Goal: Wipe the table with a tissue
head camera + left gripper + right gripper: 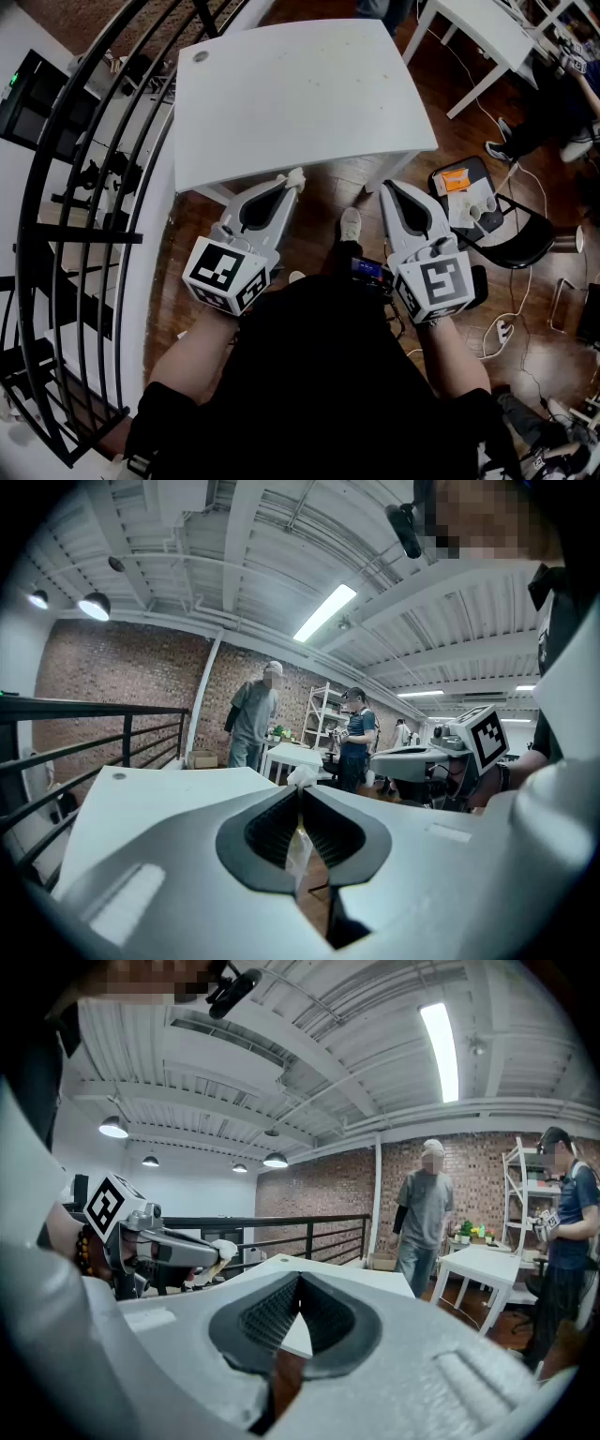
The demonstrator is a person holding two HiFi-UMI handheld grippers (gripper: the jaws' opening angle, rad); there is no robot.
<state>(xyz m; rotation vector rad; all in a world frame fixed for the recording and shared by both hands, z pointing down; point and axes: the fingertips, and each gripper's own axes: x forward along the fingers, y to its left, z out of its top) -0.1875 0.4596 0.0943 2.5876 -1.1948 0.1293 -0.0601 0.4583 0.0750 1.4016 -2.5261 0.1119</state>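
A white table (300, 94) stands ahead of me, its near edge just beyond both grippers. My left gripper (289, 184) is shut on a white tissue (294, 176) that pokes out past its tips, level with the table's near edge. In the left gripper view the tissue (302, 776) sticks up between the closed jaws. My right gripper (387, 187) hovers over the floor below the table's near right corner, jaws closed with nothing between them. The right gripper view shows the table (356, 1281) beyond its tips and the left gripper (221, 1250) with the tissue at the left.
A black railing (103, 187) curves along the left. A black chair (497, 225) with small items stands at the right, cables on the wood floor around it. Another white table (478, 37) is at the far right. Two people (424, 1213) stand beyond the table.
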